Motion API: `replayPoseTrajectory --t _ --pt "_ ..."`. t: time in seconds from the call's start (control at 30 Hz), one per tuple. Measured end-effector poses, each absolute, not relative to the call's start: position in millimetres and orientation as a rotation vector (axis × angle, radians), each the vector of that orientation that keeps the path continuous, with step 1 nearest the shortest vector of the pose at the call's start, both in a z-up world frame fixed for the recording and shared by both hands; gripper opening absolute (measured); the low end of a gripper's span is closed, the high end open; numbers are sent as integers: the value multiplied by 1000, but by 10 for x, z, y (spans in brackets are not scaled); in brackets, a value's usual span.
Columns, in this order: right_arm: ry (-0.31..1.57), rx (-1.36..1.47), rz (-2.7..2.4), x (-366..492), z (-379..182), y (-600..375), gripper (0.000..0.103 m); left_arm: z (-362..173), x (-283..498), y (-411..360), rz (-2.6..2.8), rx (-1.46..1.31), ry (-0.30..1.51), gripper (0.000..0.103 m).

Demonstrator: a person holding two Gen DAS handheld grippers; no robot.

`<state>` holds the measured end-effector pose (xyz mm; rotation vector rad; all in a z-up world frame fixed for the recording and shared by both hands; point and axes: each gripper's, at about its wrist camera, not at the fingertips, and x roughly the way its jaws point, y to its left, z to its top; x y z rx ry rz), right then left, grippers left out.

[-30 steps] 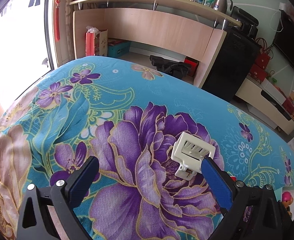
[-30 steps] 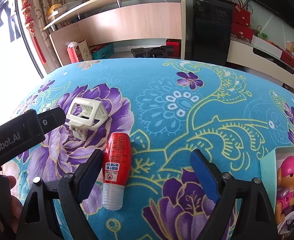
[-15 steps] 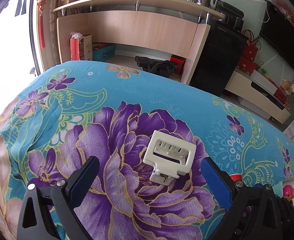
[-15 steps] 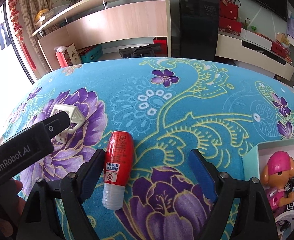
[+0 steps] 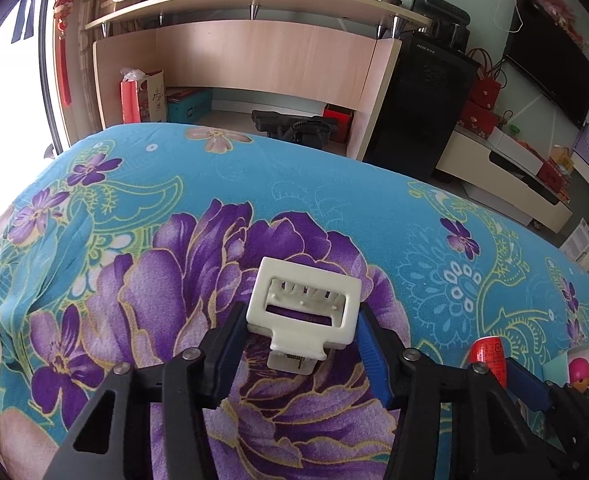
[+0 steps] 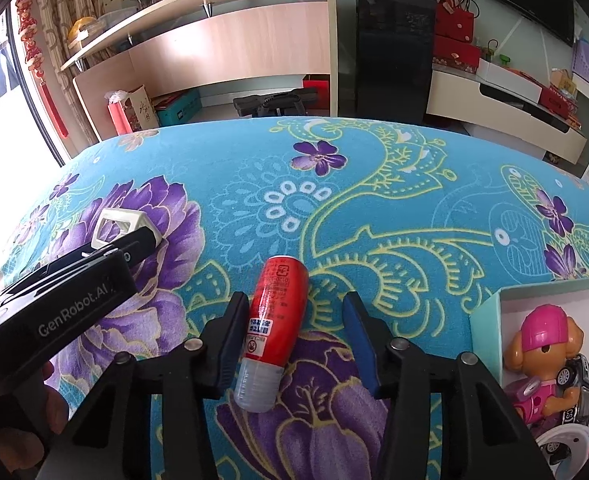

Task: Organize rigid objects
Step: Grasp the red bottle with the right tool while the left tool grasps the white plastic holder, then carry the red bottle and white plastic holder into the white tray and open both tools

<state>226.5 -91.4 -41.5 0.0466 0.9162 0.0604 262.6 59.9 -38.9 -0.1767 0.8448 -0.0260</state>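
Clip (image 5: pixel 304 311): white plastic, slotted, rect. frame.

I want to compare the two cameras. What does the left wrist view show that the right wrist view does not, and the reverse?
Only the left wrist view: the left gripper from behind, jaws closing on the white plastic hair clip, pads against its sides.

Only the right wrist view: the right gripper closing around the lying red plastic bottle, right pad still apart, and a toy car beside the pink-capped toy dog.

Both: clip, bottle, dog, pale green box, floral blue cloth.
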Motion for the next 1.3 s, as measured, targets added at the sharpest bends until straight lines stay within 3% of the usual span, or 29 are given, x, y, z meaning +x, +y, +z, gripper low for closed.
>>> replayPoseTrajectory --t 0.17,0.83,1.3 --pt "917 41 64 2250 -404 -919 28 -344 2586 580 -41 -170 831 56" --pt "851 118 56 1690 162 -1226 27 432 1931 286 -40 -85 759 56" --pt "809 183 -35 1007 421 -1825 27 601 1300 -384 -174 16 735 56"
